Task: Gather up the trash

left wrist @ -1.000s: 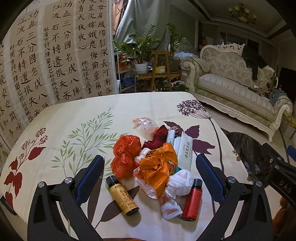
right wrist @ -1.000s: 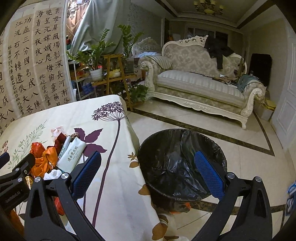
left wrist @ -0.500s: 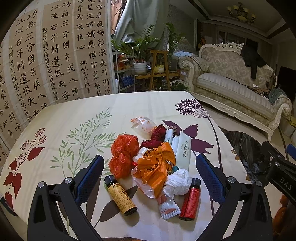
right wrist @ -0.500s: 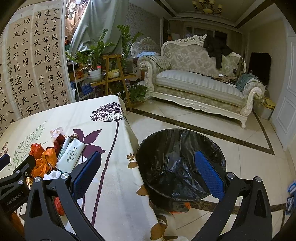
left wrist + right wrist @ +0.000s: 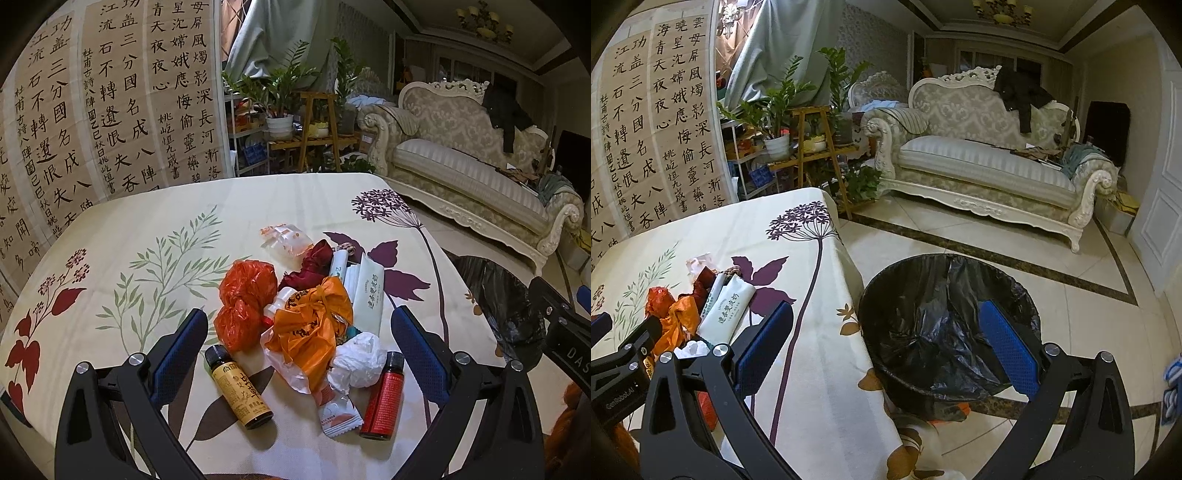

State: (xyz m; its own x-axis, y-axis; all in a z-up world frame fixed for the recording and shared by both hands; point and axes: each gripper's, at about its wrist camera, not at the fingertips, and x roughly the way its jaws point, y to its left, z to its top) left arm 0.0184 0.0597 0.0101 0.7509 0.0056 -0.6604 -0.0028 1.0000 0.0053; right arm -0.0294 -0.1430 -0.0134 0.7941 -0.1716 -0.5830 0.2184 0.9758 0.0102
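Observation:
A heap of trash lies on the flowered tablecloth (image 5: 147, 229): a red plastic bag (image 5: 245, 301), an orange bag (image 5: 314, 321), a crumpled white tissue (image 5: 360, 360), a yellow-labelled bottle (image 5: 238, 387), a red bottle (image 5: 384, 395), a small sachet (image 5: 338, 411) and a pale green packet (image 5: 369, 291). My left gripper (image 5: 299, 349) hangs open just short of the heap, holding nothing. My right gripper (image 5: 886, 339) is open and empty above the table's right edge, facing a bin with a black liner (image 5: 945, 325) on the floor. The same green packet (image 5: 729, 312) shows at the left of the right wrist view.
A cream sofa (image 5: 990, 162) stands across the tiled floor. Potted plants and a wooden stand (image 5: 314, 122) sit behind the table. A calligraphy screen (image 5: 92, 103) runs along the table's far left side. The bin (image 5: 495, 299) stands off the table's right edge.
Both grippers have drifted slightly; the heap sits a little further up in the left wrist view. Nothing was taken hold of or moved on the table.

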